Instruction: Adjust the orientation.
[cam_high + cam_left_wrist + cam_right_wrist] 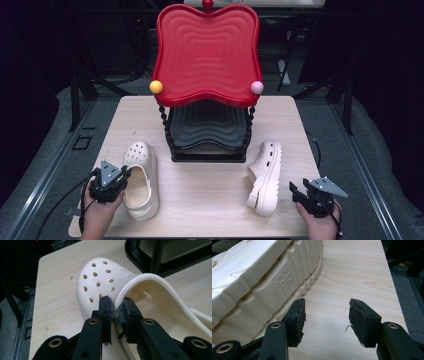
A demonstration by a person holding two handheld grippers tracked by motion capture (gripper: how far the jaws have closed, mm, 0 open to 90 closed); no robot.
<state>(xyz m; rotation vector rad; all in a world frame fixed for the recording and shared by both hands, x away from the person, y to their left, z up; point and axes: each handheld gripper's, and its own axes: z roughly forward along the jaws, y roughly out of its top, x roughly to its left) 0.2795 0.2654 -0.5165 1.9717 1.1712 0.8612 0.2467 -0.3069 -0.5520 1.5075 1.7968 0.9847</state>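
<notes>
The left gripper (116,315) pinches the rim of the upright cream clog (141,180) on the tabletop (210,195) — light, springy foam, best held there — while the right gripper (327,320), jaws spread, waits beside the clog lying on its side (265,177).

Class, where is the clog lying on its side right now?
In the high view, the tipped clog lies right of the shoe rack, just ahead of the open right gripper.
</notes>
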